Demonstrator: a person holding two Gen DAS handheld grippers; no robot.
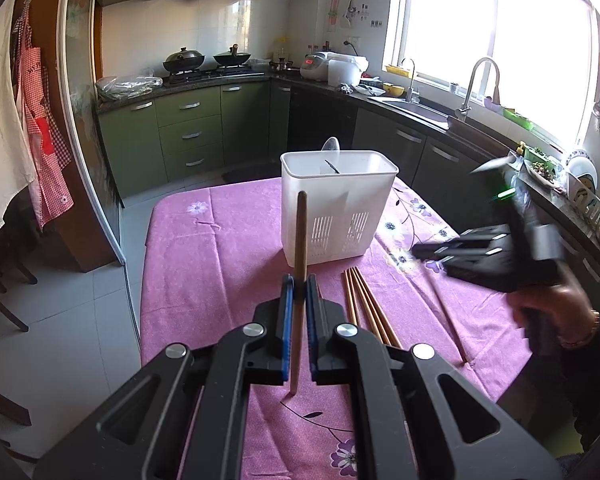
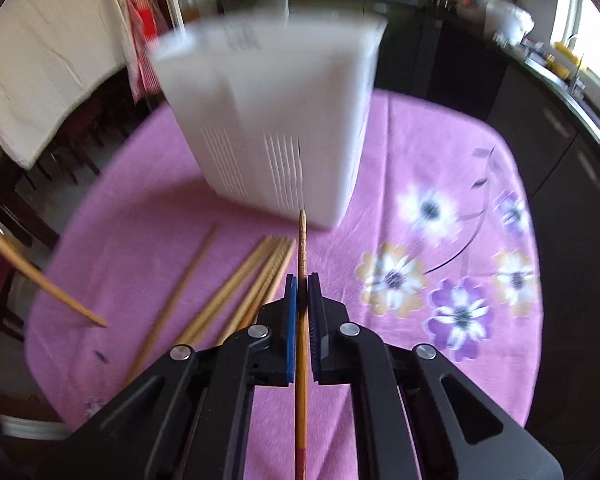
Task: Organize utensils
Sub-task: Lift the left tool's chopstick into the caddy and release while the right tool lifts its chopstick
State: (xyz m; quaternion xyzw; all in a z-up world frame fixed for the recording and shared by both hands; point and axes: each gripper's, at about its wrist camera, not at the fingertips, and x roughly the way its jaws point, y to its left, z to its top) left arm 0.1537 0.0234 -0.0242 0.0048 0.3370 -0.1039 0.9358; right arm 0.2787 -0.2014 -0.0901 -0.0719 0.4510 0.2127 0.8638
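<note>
A white slotted utensil holder (image 1: pixel 336 204) stands on the pink floral tablecloth (image 1: pixel 204 280), with a spoon and a dark utensil inside. My left gripper (image 1: pixel 299 280) is shut on a wooden chopstick (image 1: pixel 301 240), held nearly upright in front of the holder. My right gripper (image 2: pixel 302 280) is shut on another wooden chopstick (image 2: pixel 302 248), pointing at the holder (image 2: pixel 272 112), which is blurred by motion. Several loose chopsticks (image 1: pixel 364 304) lie on the cloth between the grippers; they also show in the right wrist view (image 2: pixel 236 300). The right gripper shows blurred at the right in the left wrist view (image 1: pixel 420 250).
A single chopstick (image 1: pixel 452 328) lies apart at the right of the cloth. The left-held chopstick shows at the left edge in the right wrist view (image 2: pixel 40 276). Green cabinets (image 1: pixel 188 132), a counter with sink (image 1: pixel 416 108) and a bright window surround the table. Chairs stand at the left.
</note>
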